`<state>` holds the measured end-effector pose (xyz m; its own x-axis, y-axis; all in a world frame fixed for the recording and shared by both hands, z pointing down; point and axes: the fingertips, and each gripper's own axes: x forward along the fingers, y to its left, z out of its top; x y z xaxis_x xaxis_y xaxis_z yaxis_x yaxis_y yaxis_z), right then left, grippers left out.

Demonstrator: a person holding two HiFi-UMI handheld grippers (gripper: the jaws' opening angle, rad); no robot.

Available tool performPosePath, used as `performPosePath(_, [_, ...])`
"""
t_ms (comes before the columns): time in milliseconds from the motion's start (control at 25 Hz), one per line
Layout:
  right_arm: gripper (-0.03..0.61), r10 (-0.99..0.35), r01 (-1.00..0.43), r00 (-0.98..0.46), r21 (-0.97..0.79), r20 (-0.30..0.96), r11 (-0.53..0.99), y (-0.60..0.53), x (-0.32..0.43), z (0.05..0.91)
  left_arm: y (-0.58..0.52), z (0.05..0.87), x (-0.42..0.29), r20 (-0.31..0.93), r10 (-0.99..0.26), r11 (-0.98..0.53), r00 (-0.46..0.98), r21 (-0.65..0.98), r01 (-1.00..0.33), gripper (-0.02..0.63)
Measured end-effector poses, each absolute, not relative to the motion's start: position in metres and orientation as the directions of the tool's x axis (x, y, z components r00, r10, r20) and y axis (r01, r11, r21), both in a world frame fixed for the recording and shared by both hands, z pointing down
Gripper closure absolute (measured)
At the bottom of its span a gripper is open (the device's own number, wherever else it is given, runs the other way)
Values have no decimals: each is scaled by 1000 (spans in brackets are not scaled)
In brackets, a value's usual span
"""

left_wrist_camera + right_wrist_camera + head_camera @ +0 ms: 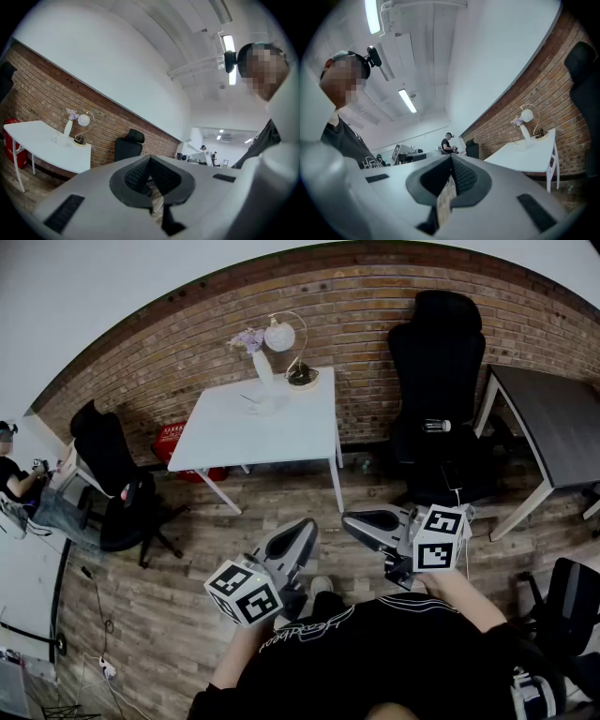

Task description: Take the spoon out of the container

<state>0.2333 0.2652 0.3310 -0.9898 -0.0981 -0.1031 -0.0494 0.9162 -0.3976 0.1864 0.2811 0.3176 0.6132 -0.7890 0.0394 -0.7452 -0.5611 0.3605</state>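
Note:
A small white container (pixel 260 405) stands on the white table (pixel 281 432) by the brick wall, far from me; I cannot make out a spoon in it at this distance. The container also shows in the left gripper view (pixel 61 139) and in the right gripper view (pixel 528 140). My left gripper (pixel 302 531) is held close to my body over the wooden floor, its jaws shut with nothing between them (pixel 150 163). My right gripper (pixel 352 520) hangs beside it, jaws also closed and empty (pixel 451 161). Both are well short of the table.
On the table stand a white vase with purple flowers (pixel 257 354) and a round lamp (pixel 285 337). A black office chair (pixel 436 390) sits to the table's right, a dark table (pixel 558 418) further right, another black chair (pixel 117 484) and a red crate (pixel 171 439) at left.

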Motion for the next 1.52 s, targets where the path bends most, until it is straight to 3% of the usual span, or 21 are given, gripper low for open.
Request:
performPosePath(760, [581,-55,-13,-994,-388,-97,922,259,204,334,279,331,146,43,-828,-498,559,401,-769,609])
performPosePath(1240, [581,-38,-7,-997,-398,-70,917,185,128,347,206,346,64,40,-849,-458,526,441,-772,609])
performPosePath(1520, [581,-101,-65,-993,-431,-60,900,97,64,345,117,344,-9,61,-835,-460,547,470,-754,609])
